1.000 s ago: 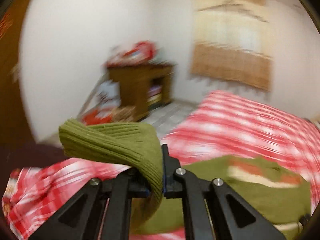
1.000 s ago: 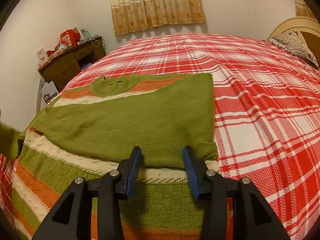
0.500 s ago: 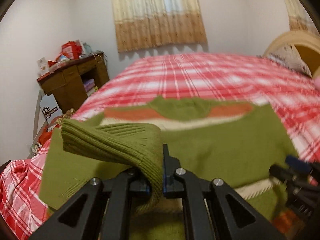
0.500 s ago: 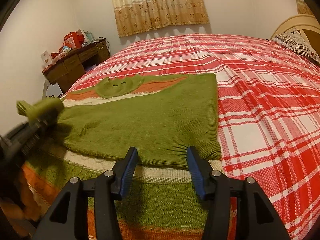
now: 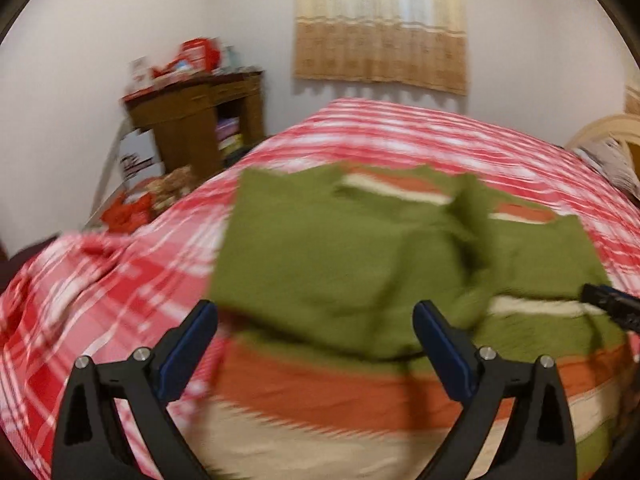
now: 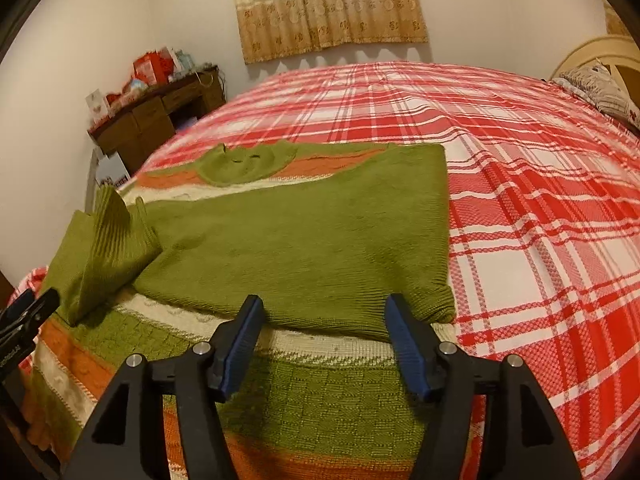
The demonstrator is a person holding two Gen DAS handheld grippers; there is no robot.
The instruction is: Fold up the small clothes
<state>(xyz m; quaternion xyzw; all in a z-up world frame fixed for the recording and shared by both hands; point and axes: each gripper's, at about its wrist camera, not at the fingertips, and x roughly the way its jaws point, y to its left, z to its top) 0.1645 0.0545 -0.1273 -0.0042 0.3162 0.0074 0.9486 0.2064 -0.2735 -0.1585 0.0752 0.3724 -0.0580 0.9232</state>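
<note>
A green knit sweater (image 6: 304, 240) with orange and cream stripes lies on the bed, both sleeves folded over its body. In the blurred left wrist view the sweater (image 5: 340, 256) fills the middle. The left sleeve cuff (image 6: 108, 248) lies loose and rumpled on the sweater's left side. My left gripper (image 5: 316, 320) is open and empty just above the sweater's near left edge; its tip also shows in the right wrist view (image 6: 24, 316). My right gripper (image 6: 324, 320) is open and empty over the sweater's striped lower part.
The bed has a red and white plaid cover (image 6: 540, 220). A brown desk (image 6: 156, 116) with red items on it stands at the left wall. A curtain (image 6: 328, 4) hangs at the far wall. A pillow and headboard (image 6: 600, 84) are at the far right.
My left gripper carried the green sleeve cuff rightward over the sweater, then opened and let it go. The cuff now lies on the sweater. The right gripper stayed open, nearly still.
</note>
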